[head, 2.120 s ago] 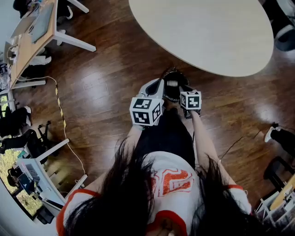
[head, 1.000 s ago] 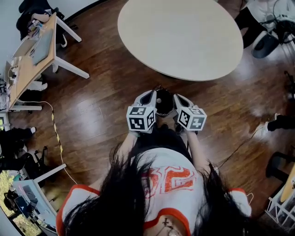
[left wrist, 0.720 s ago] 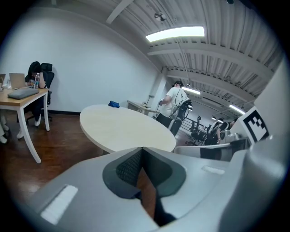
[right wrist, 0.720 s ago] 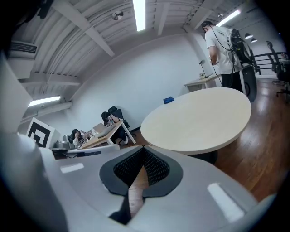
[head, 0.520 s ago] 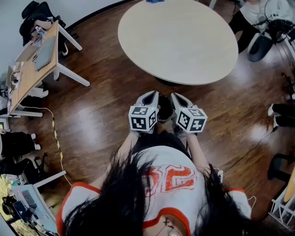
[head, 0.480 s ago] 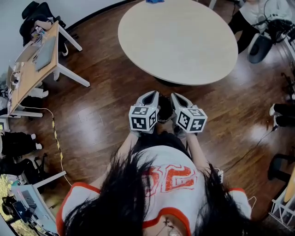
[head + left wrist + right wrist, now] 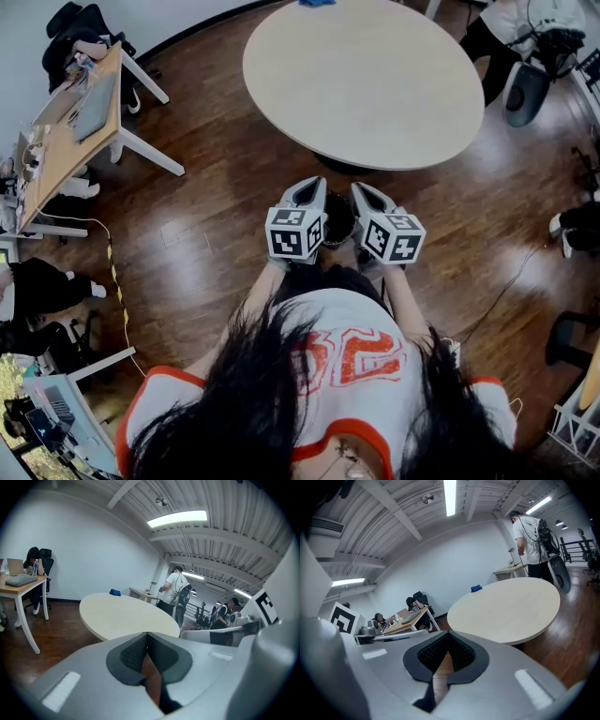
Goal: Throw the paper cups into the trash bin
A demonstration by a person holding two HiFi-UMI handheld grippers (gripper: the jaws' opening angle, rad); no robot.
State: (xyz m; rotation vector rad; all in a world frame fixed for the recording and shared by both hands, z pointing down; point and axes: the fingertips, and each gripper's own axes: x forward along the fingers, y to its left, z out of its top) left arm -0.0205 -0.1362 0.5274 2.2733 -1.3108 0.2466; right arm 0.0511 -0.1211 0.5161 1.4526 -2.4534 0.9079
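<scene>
No paper cup shows in any view. In the head view my left gripper [image 7: 316, 182] and right gripper [image 7: 357, 187] hang side by side over the wooden floor, just short of the round table [image 7: 366, 75]. Both are shut, jaw tips touching, with nothing between them; the left gripper [image 7: 147, 633] and the right gripper [image 7: 449, 632] show this in their own views. A dark round thing [image 7: 338, 219], possibly a bin, sits low between the two grippers, mostly hidden by them.
A small blue item [image 7: 314, 3] lies at the table's far edge. A wooden desk [image 7: 66, 112] with a laptop stands at the left, and a cable [image 7: 117, 272] runs over the floor. A person [image 7: 174, 590] stands beyond the table; chairs stand at the right.
Both grippers have risen a little and stayed shut side by side. The head view has pulled back, so more of the table shows.
</scene>
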